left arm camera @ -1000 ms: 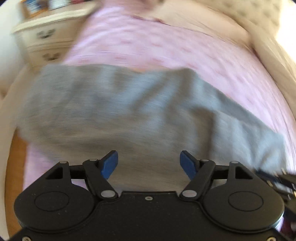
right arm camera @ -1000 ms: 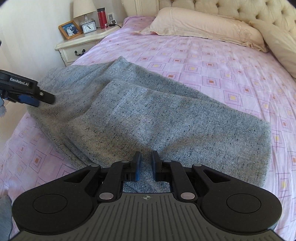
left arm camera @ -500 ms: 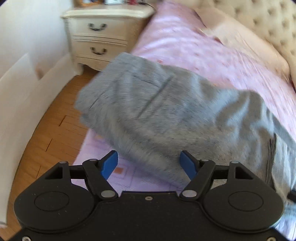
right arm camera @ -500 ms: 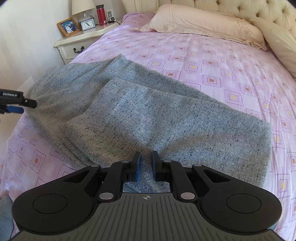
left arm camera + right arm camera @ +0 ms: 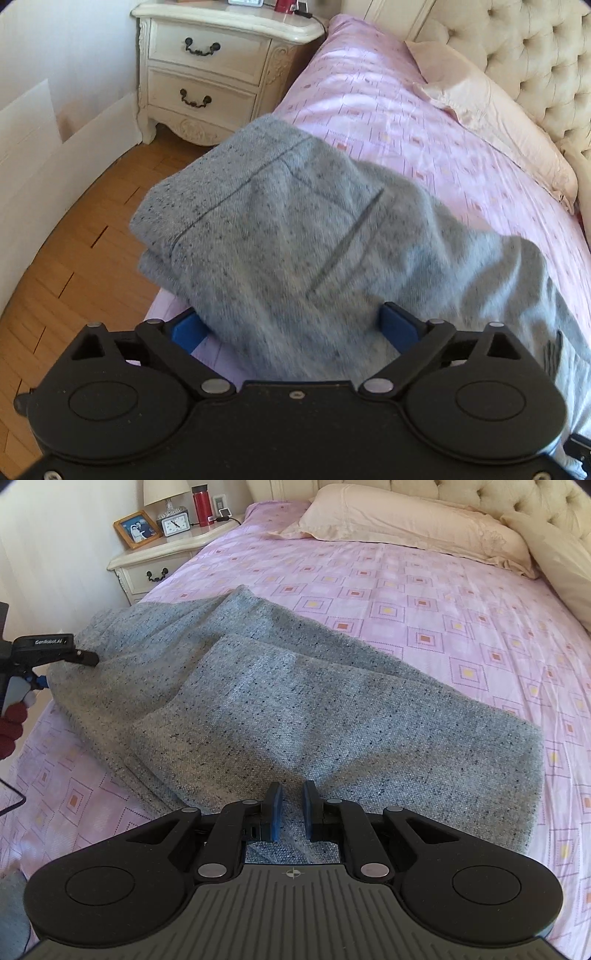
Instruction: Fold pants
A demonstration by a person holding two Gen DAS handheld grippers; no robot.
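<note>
Grey speckled pants (image 5: 295,701) lie folded lengthwise on the pink bed sheet (image 5: 443,602), with the waist end (image 5: 229,192) near the bed's left edge. My left gripper (image 5: 295,325) is open, its blue pads on either side of the waist-end fabric, which lies between the jaws. It also shows in the right wrist view (image 5: 55,653) at the far left. My right gripper (image 5: 291,812) is shut on the near edge of the pants, with a narrow gap between its pads where the cloth sits.
A cream nightstand (image 5: 207,70) stands beside the bed, with a photo frame (image 5: 137,529), clock (image 5: 176,523) and red bottle (image 5: 202,504) on it. Pillows (image 5: 406,524) and a tufted headboard (image 5: 517,55) lie at the bed's far end. Wooden floor (image 5: 74,258) runs left of the bed.
My left gripper has swung left to the waist end, then closed in so the fabric now lies between its open jaws. The right gripper has kept its hold and place.
</note>
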